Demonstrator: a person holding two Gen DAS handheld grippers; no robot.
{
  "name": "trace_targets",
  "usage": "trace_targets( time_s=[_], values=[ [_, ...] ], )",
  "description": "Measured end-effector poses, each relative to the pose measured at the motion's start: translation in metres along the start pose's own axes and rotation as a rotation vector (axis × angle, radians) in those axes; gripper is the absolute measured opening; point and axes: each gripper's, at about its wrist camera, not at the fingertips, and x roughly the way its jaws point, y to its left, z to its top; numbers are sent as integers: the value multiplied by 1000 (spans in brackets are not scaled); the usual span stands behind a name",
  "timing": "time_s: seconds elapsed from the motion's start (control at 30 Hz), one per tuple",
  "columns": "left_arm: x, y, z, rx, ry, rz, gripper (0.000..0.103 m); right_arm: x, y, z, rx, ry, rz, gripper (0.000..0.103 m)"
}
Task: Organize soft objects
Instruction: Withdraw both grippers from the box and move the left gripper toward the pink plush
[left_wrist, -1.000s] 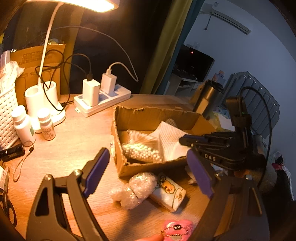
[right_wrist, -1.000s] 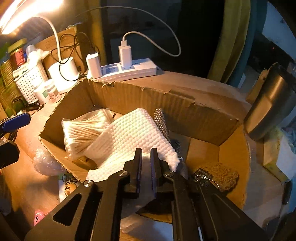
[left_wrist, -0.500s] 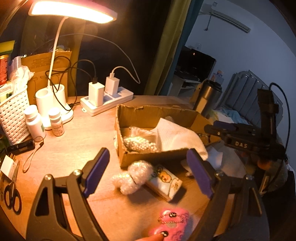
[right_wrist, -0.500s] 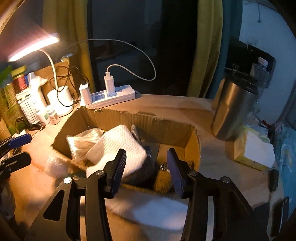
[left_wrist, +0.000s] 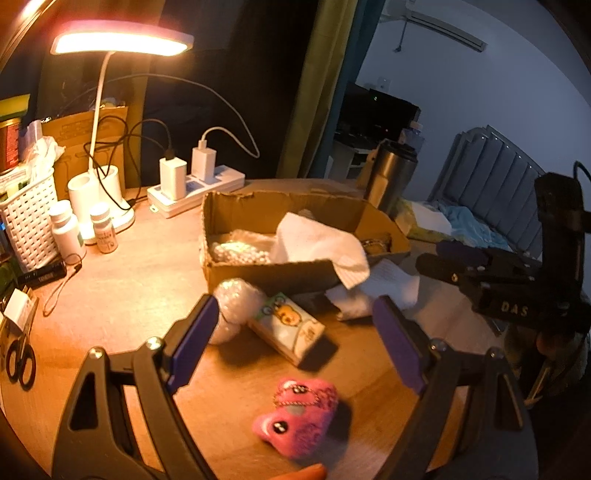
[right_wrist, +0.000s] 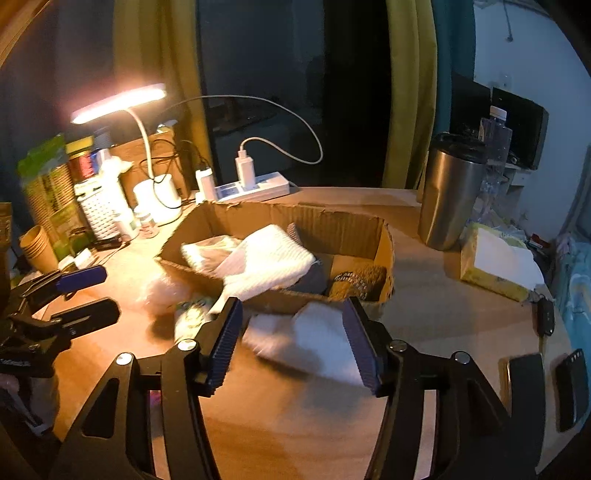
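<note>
Wooden table (left_wrist: 147, 280): white cloth (left_wrist: 325, 243) overhangs box (left_wrist: 258, 275) edge; both grippers' jaws apart, empty

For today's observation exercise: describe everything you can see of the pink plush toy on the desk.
The pink plush toy looks soft and fuzzy, with black-and-white eyes and a thin bead chain across its upper part. It lies flat on the wooden desk, in front of the left claw, whose jaws stand open above it. Nothing grips it; a fingertip shows just below.

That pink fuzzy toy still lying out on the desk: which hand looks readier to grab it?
Probably the left. Its tool is open, with the pink toy lying just ahead between its fingers. The right tool, also open, faces the white cloth instead.
</note>
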Motion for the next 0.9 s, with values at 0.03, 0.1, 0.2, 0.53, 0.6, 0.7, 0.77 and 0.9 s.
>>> trace_targets(
  time_s=[0.03, 0.1, 0.2, 0.53, 0.6, 0.7, 0.77, 0.9],
  values=[
    [-1, -2, -2, 2, 1, 2, 87, -3, 2, -3, -1, -3, 3, 62],
    [-3, -5, -5, 4, 6, 6, 87, -9, 4, -9, 3, -8, 12, 62],
    [-6, -9, -12, 6, 16, 11, 87, -15, 5, -17, 7, -10, 18, 63],
    [-1, -19, -40, 14, 70, 23, 87, -23, 3, -50, 27, 6, 31, 63],
    [2, -19, -45, 14, 84, 27, 87, -22, 2, -56, 33, 12, 34, 63],
    [9, -19, -51, 12, 109, 37, 87, -18, -2, -65, 43, 27, 37, 63],
    [14, -18, -54, 10, 126, 49, 87, -16, -4, -69, 49, 36, 40, 63],
    [29, -15, -59, 8, 176, 86, 87, -9, -12, -75, 66, 47, 39, 63]
  ],
)
